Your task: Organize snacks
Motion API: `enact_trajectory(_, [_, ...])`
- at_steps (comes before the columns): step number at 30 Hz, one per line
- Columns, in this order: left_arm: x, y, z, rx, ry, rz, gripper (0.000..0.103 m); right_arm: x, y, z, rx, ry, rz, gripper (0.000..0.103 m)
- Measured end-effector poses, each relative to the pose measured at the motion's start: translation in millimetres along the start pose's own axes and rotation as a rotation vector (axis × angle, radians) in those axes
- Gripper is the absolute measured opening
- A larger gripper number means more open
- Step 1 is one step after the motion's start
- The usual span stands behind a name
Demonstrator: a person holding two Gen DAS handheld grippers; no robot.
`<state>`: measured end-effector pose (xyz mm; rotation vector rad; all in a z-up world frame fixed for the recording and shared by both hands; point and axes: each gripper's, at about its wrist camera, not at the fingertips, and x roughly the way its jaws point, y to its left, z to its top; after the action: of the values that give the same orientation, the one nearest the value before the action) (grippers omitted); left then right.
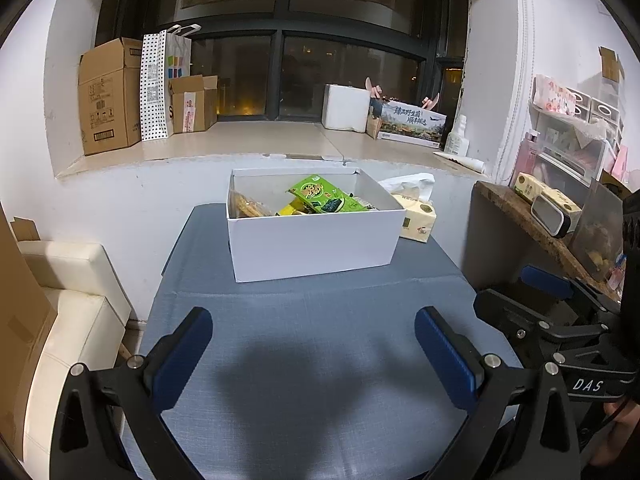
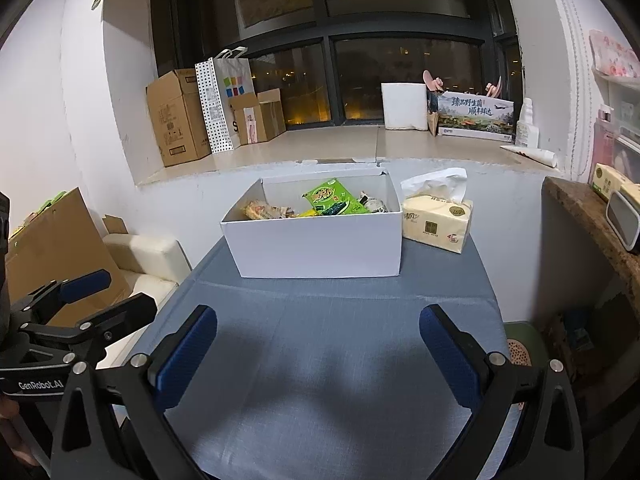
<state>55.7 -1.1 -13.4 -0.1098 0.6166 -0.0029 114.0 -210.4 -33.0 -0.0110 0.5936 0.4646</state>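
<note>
A white open box [image 1: 316, 240] [image 2: 320, 248] stands at the far end of a table with a grey-blue cloth [image 1: 312, 344] [image 2: 332, 344]. Inside it lie several snack packs: a green seaweed pack [image 1: 320, 196] [image 2: 334, 198], a yellowish cracker pack [image 1: 246, 206] [image 2: 260, 211] at the left, and others partly hidden. My left gripper [image 1: 314, 344] is open and empty over the near cloth, well short of the box. My right gripper [image 2: 318, 348] is open and empty, also short of the box. Each gripper shows at the edge of the other's view.
A yellow tissue pack [image 1: 418, 218] [image 2: 438, 222] lies right of the box. Cardboard boxes [image 1: 110, 96] and a paper bag [image 2: 224, 96] stand on the window ledge. A cream sofa [image 1: 68, 300] is at the left, a wooden shelf [image 1: 532, 220] at the right.
</note>
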Motion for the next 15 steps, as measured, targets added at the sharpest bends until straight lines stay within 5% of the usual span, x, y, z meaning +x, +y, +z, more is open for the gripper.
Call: enact_trajectory(15, [1.4,-0.5,-0.4,0.003,0.009,0.002,0.103,-0.3,1.3,-0.6,-0.005,0.004,-0.007,0.103])
